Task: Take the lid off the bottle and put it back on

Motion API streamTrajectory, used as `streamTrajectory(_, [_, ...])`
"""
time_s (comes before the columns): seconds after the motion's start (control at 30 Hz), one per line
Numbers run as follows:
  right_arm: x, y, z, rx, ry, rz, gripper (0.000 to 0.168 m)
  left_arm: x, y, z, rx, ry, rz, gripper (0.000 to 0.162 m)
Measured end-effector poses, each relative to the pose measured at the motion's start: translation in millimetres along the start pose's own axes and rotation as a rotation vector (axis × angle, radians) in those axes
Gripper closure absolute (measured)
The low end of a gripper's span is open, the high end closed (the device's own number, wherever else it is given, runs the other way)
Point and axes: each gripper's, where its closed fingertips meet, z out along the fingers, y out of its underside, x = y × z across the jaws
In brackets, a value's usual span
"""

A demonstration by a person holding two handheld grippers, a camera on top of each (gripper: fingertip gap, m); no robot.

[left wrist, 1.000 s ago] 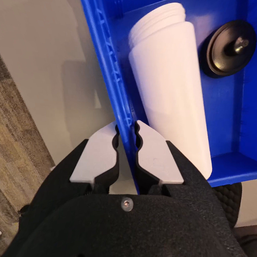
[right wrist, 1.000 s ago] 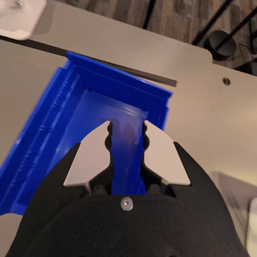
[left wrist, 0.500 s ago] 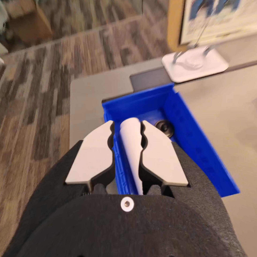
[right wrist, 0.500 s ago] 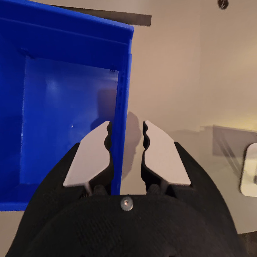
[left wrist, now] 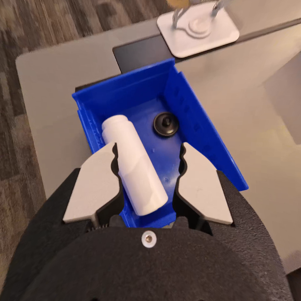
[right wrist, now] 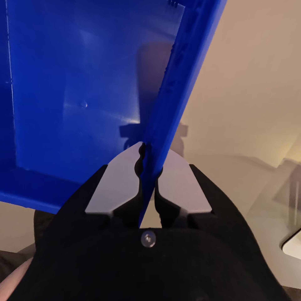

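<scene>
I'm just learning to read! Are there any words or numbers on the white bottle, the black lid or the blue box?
There are no words or numbers to read.
white bottle: plain, no label in sight.
black lid: no writing to make out.
blue bin: small raised marks on its side wall, too blurred to read.
</scene>
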Motion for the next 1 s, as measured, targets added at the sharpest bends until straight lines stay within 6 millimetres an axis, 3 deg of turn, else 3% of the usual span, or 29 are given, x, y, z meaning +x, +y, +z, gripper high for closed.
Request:
streamTrajectory(0.23, [4, -1, 1, 0.003, 0.014, -0.018, 0.155, -18, 31, 21, -0.215, -0.136, -0.03, 0.092])
streamTrajectory(0.37, [13, -1, -1, -0.015, 0.11, -0.019, 0.138, -19, 43, 33, -0.316, -0.19, -0.031, 0.093])
streamTrajectory(0.53, [24, -15, -31, 0.09, 0.237, 0.02, 0.128, -24, 63, 47, -0.462, -0.248, -0.056, 0.096])
streamTrajectory(0.77, [21, -35, -74, 0.259, 0.325, 0.03, 0.127, -34, 76, 62, -0.539, -0.292, -0.085, 0.092])
streamTrajectory(1.0, [9, -45, -78, 0.285, 0.325, -0.006, 0.127, -36, 86, 82, -0.583, -0.278, -0.12, 0.09])
